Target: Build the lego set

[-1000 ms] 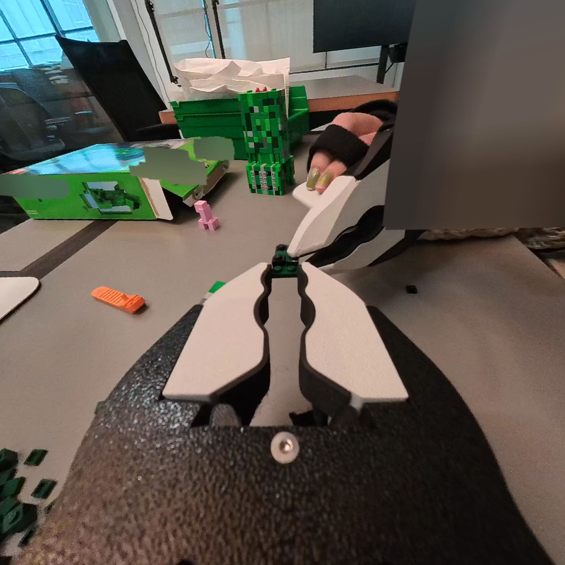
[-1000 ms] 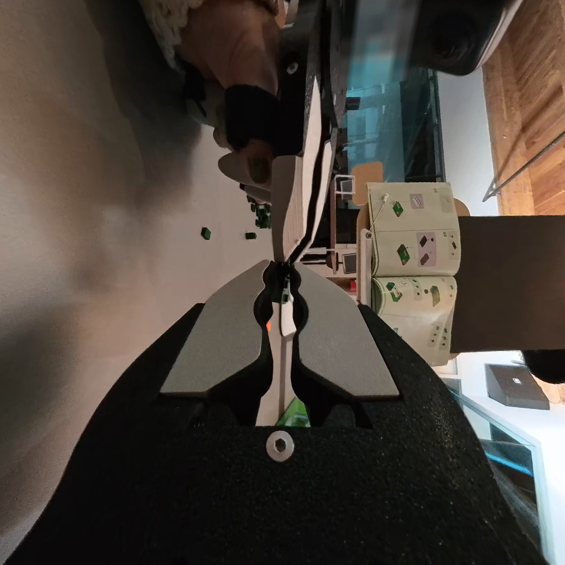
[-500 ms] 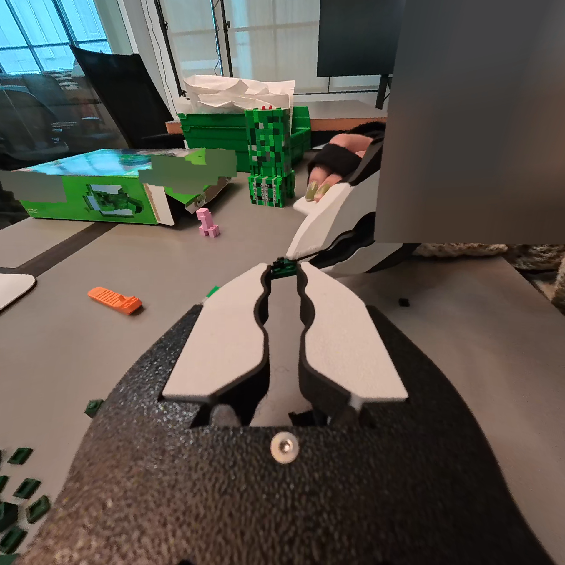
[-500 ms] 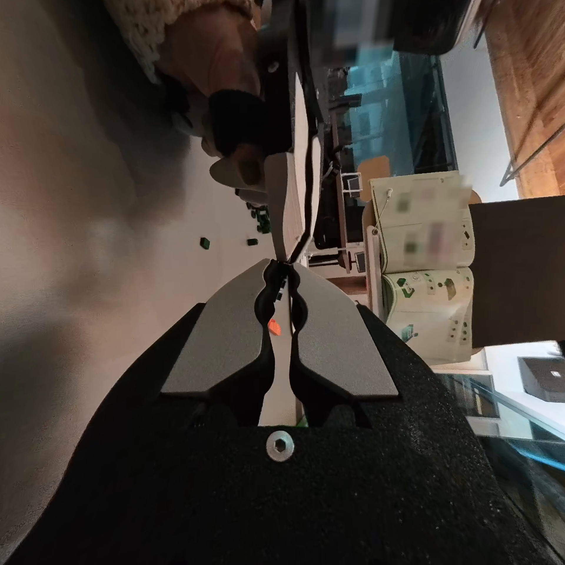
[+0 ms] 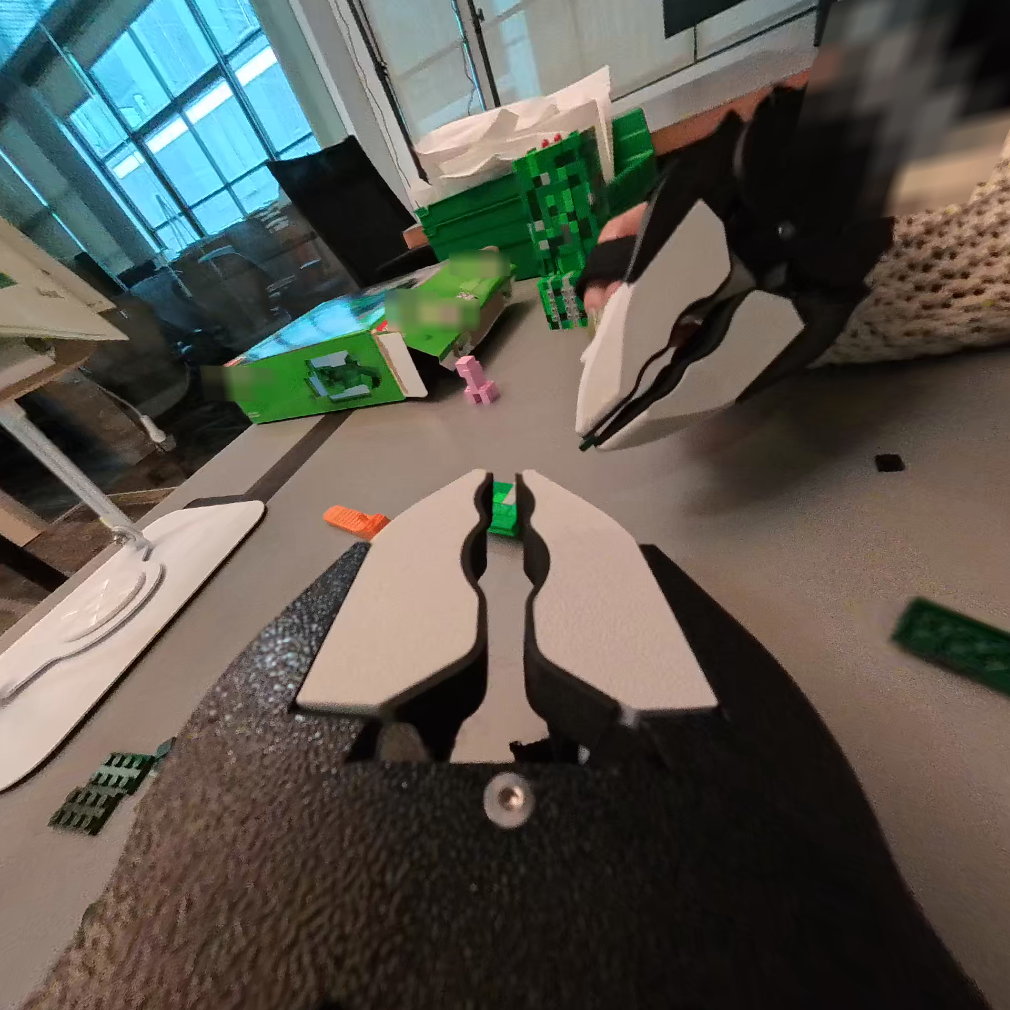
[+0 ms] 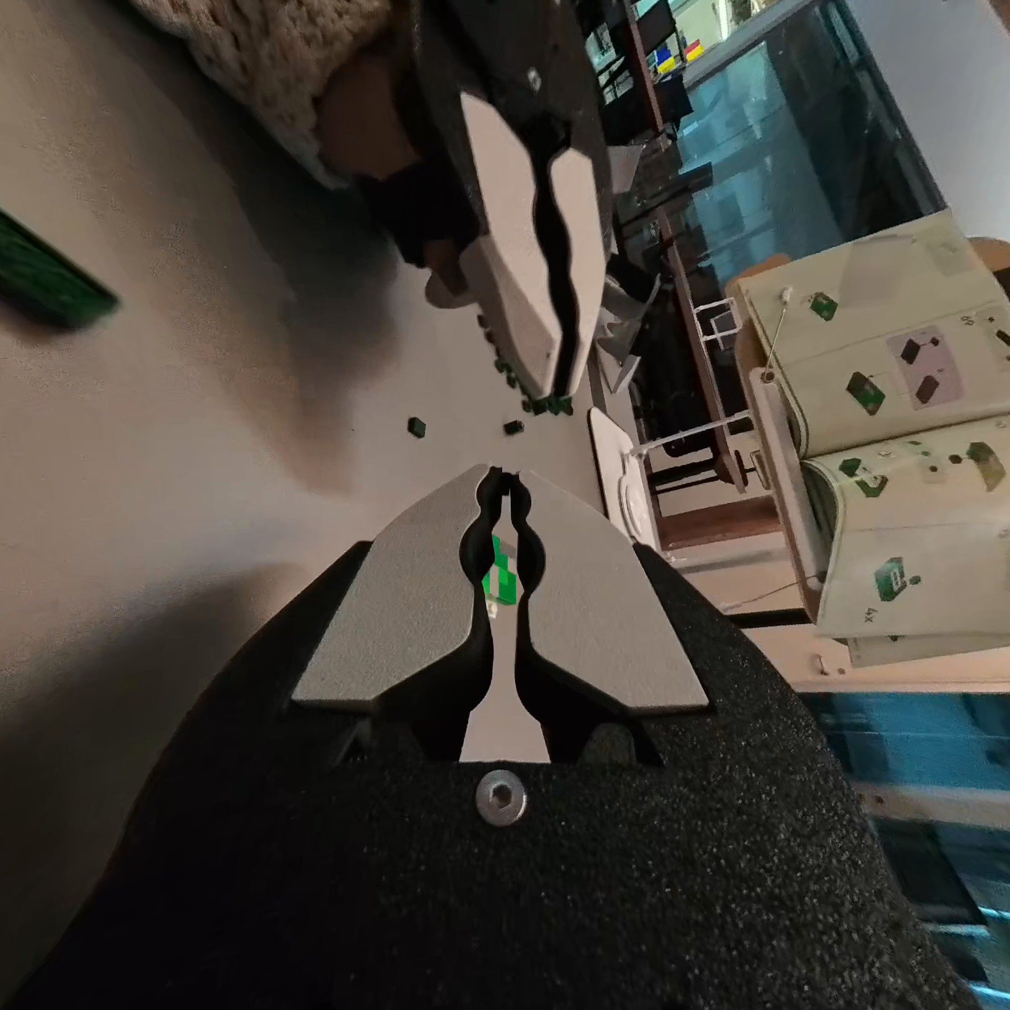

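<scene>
My left gripper [image 5: 503, 476] is over the grey table, its jaws a narrow gap apart with nothing between them. A bright green brick [image 5: 505, 511] lies on the table just past its tips and also shows in the right wrist view [image 6: 501, 574]. My right gripper [image 6: 505, 480] is turned on its side and shut on a small dark green piece [image 5: 585, 445]. It hangs up and to the right of the left one [image 5: 590, 437]. The left gripper also shows in the right wrist view [image 6: 557, 391].
A dark green plate [image 5: 956, 650] lies at right. An orange brick separator [image 5: 355, 519], a pink figure [image 5: 478, 380], a green box [image 5: 328, 371] and a built green figure [image 5: 563, 218] stand behind. Dark green pieces [image 5: 104, 787] lie at left, by a white stand base [image 5: 109, 601]. An open instruction booklet [image 6: 874, 437] stands beyond. Spacing between my two grippers at the tips: around 4 cm. Between my right fingertips and the pink figure [image 5: 478, 380] there is roughly 20 cm.
The two grippers were tip to tip on the dark green piece. They have drawn apart. The piece is now in the right gripper and the left one is empty.
</scene>
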